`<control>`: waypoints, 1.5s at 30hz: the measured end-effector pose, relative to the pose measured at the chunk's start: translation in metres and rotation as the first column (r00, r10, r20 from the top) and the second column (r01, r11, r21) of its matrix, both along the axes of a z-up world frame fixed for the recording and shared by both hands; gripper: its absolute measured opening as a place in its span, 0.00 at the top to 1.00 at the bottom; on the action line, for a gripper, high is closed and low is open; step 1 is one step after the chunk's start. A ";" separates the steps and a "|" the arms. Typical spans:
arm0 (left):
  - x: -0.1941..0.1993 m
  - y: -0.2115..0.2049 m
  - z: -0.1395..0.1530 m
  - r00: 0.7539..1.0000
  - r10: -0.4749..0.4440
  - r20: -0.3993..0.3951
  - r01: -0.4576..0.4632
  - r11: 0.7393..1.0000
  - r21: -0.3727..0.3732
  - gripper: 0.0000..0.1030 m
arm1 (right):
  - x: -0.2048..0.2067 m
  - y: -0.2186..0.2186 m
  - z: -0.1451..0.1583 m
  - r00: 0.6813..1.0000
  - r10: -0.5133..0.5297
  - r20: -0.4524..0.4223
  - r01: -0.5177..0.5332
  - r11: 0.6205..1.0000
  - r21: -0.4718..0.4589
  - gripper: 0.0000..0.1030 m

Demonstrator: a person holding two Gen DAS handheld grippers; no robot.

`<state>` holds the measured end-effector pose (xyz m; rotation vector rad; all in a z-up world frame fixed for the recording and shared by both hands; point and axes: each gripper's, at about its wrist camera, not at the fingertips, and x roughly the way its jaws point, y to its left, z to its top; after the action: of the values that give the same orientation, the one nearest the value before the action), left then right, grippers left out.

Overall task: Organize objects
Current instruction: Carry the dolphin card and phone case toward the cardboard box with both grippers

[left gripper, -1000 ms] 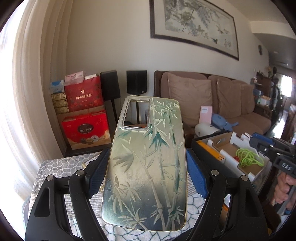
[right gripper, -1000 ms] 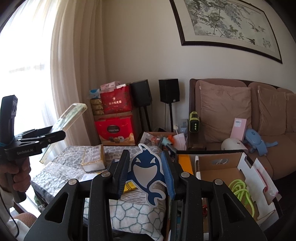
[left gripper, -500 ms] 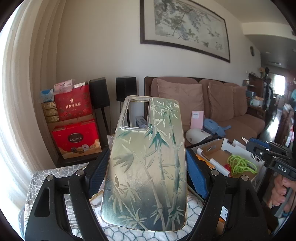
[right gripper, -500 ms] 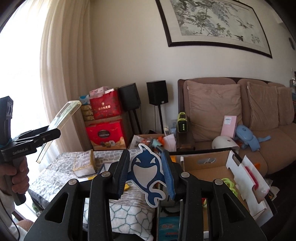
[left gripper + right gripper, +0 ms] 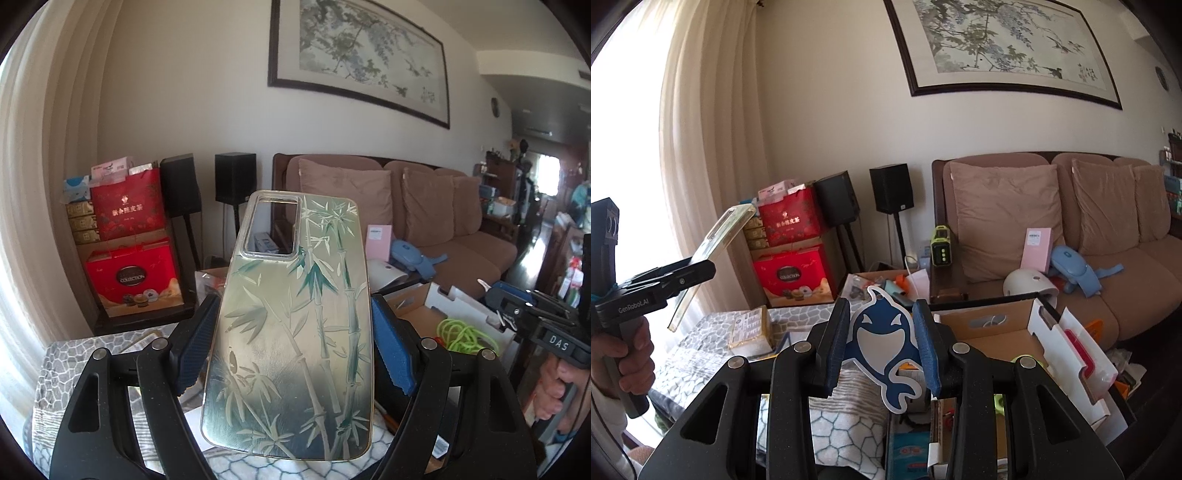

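Left gripper (image 5: 291,332): jaws clamped on a phone case (image 5: 295,317) with bamboo print, held upright above the table (image 5: 70,354), camera cutout at 12 o'clock. Right gripper (image 5: 882,350): jaws closed on a blue whale-shaped card (image 5: 884,343), tail toward 6 o'clock. An open cardboard box (image 5: 1001,325) sits at 3 o'clock of the card. In the right wrist view, the left gripper with its case appears at 9 o'clock.

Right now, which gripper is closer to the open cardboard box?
Right. The right gripper, holding the whale tag, sits right beside the cardboard box. The left gripper, holding the phone case, is off on the far side, near the curtain.
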<state>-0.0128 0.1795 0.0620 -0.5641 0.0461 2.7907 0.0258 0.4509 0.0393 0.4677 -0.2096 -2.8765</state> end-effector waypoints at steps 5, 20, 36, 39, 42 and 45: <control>-0.002 0.010 0.001 1.000 -0.017 -0.003 0.017 1.000 -0.001 0.25 | 0.000 0.001 0.000 1.000 0.001 0.006 -0.001 1.000 -0.006 0.66; -0.004 0.033 0.007 0.998 -0.070 -0.006 0.070 0.997 0.023 0.25 | -0.002 0.010 -0.001 1.000 -0.021 0.008 0.021 1.000 -0.015 0.66; -0.005 0.054 0.017 0.993 -0.112 -0.033 0.113 0.994 0.014 0.25 | 0.001 0.031 -0.003 0.996 -0.085 0.010 0.085 0.996 -0.012 0.66; -0.005 0.057 0.019 0.992 -0.121 -0.039 0.121 0.992 0.017 0.25 | 0.002 0.036 -0.003 0.996 -0.094 0.008 0.094 0.995 -0.016 0.66; -0.003 0.061 0.019 0.991 -0.128 -0.044 0.129 0.992 0.012 0.25 | 0.003 0.037 -0.004 0.994 -0.108 0.007 0.108 0.994 -0.004 0.66; -0.003 0.065 0.020 0.990 -0.135 -0.046 0.136 0.991 0.009 0.25 | 0.002 0.039 -0.004 0.994 -0.113 0.009 0.113 0.994 -0.005 0.66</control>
<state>-0.0157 0.2448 0.0819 -0.4767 0.0735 2.6695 0.0280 0.4897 0.0353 0.4829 -0.2526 -2.9834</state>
